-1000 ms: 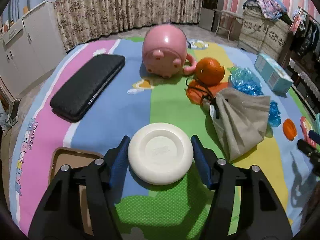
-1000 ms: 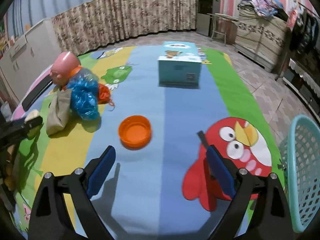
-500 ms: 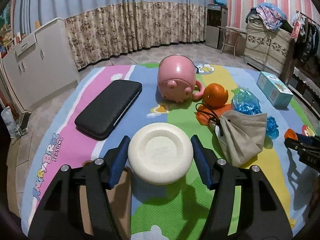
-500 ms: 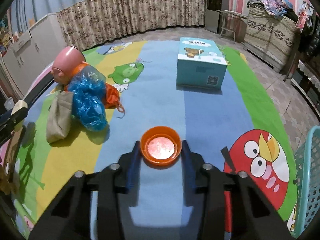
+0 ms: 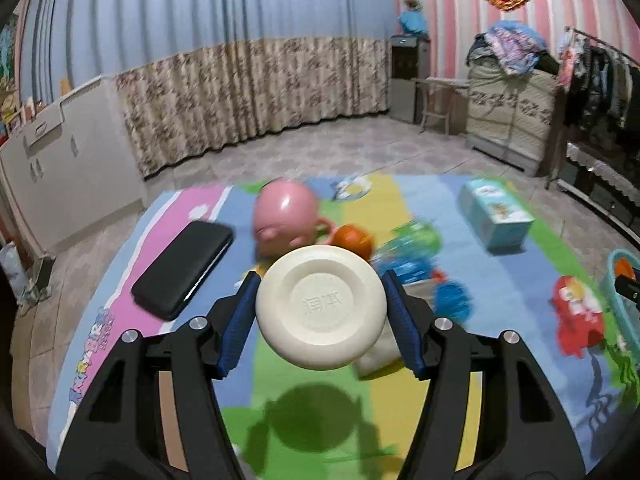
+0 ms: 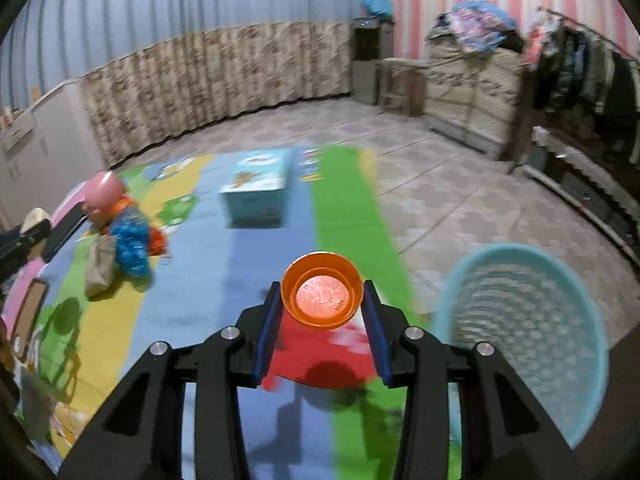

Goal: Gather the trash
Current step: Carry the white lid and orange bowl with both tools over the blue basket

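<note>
The left gripper (image 5: 321, 314) has its fingers (image 5: 239, 322) squeezed on a white round lid (image 5: 321, 312), held up in the air over the colorful mat (image 5: 120, 292). The right gripper (image 6: 322, 316) has its fingers (image 6: 269, 330) squeezed on an orange cap (image 6: 322, 295), just beside the teal basket (image 6: 520, 336) at the mat's right edge.

The white dish (image 5: 322, 307) hid the grey bag (image 5: 378, 354) behind it. Blue wrappers (image 5: 412, 254) at two o'clock were smeared. The basket (image 6: 524, 332) ran off-frame at four o'clock.
</note>
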Demonstrator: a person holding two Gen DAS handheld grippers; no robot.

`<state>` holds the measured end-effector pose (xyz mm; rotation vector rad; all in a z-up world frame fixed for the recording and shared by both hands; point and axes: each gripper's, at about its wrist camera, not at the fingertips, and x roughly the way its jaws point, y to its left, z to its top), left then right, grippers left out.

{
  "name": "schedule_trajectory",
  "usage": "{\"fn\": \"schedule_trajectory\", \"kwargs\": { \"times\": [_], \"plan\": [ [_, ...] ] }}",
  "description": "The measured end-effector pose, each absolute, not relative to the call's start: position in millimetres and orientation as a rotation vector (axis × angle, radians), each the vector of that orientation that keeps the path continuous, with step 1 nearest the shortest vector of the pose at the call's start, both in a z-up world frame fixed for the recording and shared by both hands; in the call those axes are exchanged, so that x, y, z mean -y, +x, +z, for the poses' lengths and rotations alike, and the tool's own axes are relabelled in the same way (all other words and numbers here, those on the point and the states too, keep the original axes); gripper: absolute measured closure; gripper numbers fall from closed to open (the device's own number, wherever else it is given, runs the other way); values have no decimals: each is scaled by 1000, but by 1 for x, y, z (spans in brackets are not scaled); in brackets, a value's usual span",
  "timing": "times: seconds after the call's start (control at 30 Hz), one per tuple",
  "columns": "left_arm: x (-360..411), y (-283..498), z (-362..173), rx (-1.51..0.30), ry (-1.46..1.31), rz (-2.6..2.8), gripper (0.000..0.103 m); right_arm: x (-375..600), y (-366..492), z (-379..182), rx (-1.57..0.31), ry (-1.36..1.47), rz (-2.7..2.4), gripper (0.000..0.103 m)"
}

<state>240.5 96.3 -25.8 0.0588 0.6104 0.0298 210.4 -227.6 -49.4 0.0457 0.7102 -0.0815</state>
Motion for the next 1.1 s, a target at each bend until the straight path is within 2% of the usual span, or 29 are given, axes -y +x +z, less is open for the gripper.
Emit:
{"fn": "schedule_trajectory", "kwargs": {
  "times": [0.3,0.63,1.1],
  "plan": [
    [-9,219,-4,-555,60,-102,42,325,151,-26,-630,91,-299,63],
    [88,194,-6,-541,96,-231,42,371,138,-29,-617,138,-356,63],
    [147,187,-22,-585,94,-280,42,420,124,-37,-621,201,-430,63]
  ]
}}
